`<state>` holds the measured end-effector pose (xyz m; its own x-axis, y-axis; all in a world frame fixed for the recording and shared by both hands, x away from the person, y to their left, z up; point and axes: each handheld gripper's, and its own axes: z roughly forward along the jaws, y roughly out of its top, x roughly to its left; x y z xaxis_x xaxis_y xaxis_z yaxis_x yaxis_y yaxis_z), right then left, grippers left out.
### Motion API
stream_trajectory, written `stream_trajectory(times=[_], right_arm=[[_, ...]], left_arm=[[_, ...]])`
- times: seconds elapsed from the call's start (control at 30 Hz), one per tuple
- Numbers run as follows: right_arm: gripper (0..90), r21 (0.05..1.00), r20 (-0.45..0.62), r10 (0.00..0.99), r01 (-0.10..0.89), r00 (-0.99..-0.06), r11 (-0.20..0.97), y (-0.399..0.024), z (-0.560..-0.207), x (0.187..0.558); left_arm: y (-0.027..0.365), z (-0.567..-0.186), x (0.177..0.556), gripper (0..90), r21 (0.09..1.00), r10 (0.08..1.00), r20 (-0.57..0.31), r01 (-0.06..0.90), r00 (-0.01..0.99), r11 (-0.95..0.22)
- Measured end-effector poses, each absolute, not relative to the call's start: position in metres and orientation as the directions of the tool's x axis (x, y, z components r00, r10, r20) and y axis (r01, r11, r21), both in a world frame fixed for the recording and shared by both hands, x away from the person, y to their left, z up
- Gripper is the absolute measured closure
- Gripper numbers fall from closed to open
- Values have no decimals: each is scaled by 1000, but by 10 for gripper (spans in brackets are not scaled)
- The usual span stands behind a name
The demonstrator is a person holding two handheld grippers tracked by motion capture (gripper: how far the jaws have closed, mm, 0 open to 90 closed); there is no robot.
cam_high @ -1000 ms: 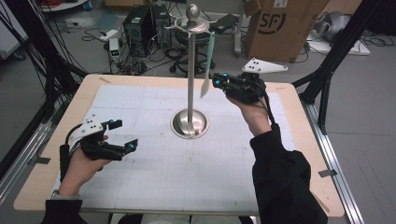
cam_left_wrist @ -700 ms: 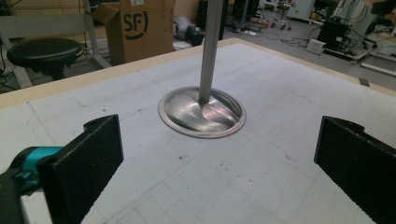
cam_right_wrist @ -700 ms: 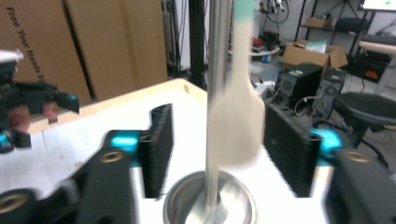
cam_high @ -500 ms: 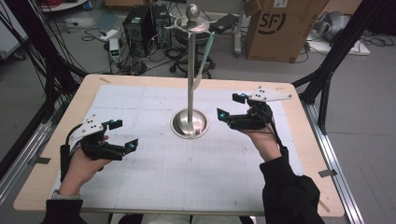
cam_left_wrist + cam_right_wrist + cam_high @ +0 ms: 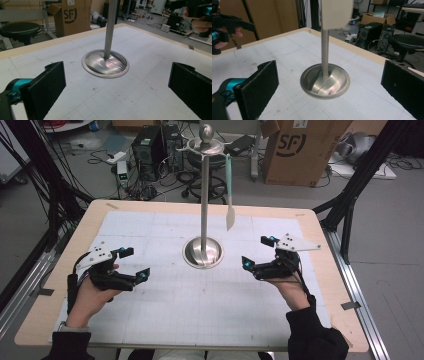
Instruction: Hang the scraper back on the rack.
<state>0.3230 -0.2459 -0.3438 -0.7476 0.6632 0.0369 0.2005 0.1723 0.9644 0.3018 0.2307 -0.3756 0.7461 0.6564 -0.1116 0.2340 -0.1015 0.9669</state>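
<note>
Right tool [image 5: 260, 252] now lower, back from the hanging spatula [image 5: 229, 195], empty.

A tall shiny metal stand [image 5: 203, 220] sits in the middle of the desk [image 5: 310, 222], a pale spatula [image 5: 229, 195] hangs from its top, and the left tongs [image 5: 134, 264] and right tongs [image 5: 256, 251] are wide open on either side.
</note>
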Motion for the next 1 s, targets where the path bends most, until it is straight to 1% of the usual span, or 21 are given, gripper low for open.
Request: stream_trajectory(times=[0.2, 0.3, 0.4, 0.47, 0.57, 0.7, 0.87, 1.0], right_arm=[[3, 963, 56, 674, 218, -737, 158, -271, -365, 312], [3, 970, 64, 678, 205, -733, 130, -286, -374, 306], [3, 964, 74, 698, 230, -713, 133, -300, -379, 304], [3, 966, 93, 707, 236, -701, 106, -310, -385, 302], [3, 960, 98, 709, 254, -698, 118, -325, -398, 301], [3, 952, 145, 725, 295, -673, 84, -344, -418, 303], [3, 945, 168, 748, 322, -642, 64, -350, -426, 305], [3, 946, 164, 755, 319, -635, 63, -348, -427, 305]], left_arm=[[224, -382, 308, 17, 967, 661, -98, 229, 744, -115], [220, -386, 311, 17, 967, 668, -89, 224, 738, -119], [220, -387, 313, 17, 967, 668, -89, 225, 739, -120], [220, -388, 314, 17, 968, 669, -93, 223, 738, -112], [221, -391, 317, 17, 961, 688, -96, 248, 719, -124], [225, -397, 323, 17, 938, 702, -126, 314, 701, -146], [223, -399, 324, 17, 938, 696, -111, 306, 709, -163], [222, -400, 324, 17, 936, 695, -104, 306, 711, -173]])
